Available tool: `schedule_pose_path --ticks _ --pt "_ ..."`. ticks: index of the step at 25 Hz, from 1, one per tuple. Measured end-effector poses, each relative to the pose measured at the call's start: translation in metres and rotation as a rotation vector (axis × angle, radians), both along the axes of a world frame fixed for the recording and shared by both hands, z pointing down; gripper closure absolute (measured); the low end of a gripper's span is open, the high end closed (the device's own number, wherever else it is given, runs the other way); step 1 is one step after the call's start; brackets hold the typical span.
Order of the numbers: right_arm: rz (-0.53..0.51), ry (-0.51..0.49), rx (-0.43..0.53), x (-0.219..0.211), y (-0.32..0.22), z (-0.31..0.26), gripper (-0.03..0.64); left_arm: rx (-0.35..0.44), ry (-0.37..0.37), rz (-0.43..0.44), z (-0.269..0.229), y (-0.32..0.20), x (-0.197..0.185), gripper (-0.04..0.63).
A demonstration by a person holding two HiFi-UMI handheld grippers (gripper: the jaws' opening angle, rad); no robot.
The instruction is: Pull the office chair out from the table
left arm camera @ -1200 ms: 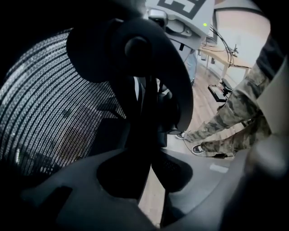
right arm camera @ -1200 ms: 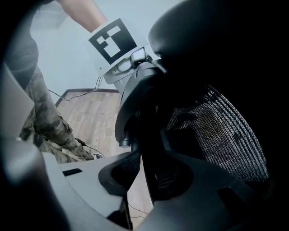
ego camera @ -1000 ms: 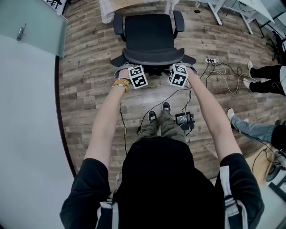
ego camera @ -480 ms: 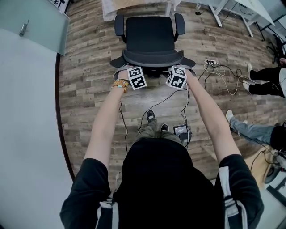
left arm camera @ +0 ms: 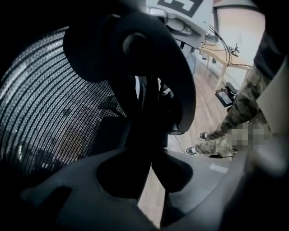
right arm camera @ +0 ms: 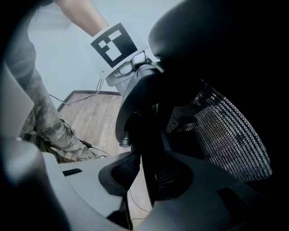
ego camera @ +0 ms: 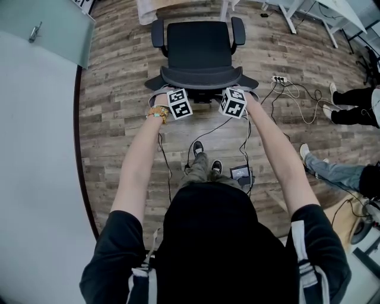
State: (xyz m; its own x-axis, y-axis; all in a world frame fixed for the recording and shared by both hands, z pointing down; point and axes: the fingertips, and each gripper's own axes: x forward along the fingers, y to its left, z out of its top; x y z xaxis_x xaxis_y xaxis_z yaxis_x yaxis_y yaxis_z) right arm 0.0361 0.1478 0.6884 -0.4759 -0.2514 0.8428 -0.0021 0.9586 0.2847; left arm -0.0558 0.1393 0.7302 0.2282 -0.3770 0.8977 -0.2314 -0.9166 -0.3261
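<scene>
Both jaw pairs, left gripper (ego camera: 172, 90) and right gripper (ego camera: 237, 92), are clamped on the backrest of the chair (ego camera: 199, 44), upper centre, now drawn slightly off the table (ego camera: 178, 6), so the pull is judged under way.

Black office chair (ego camera: 199, 44): mesh backrest, two armrests, upright, seat facing the worktop (ego camera: 155, 8), near its edge.
</scene>
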Motion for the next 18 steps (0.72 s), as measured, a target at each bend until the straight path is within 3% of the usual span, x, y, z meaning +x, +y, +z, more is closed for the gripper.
schedule_pose_path --ticks 18 --pt "-0.023 -0.009 0.012 0.022 0.039 0.001 0.544 0.003 0.002 -0.04 0.001 0.042 0.021 0.497"
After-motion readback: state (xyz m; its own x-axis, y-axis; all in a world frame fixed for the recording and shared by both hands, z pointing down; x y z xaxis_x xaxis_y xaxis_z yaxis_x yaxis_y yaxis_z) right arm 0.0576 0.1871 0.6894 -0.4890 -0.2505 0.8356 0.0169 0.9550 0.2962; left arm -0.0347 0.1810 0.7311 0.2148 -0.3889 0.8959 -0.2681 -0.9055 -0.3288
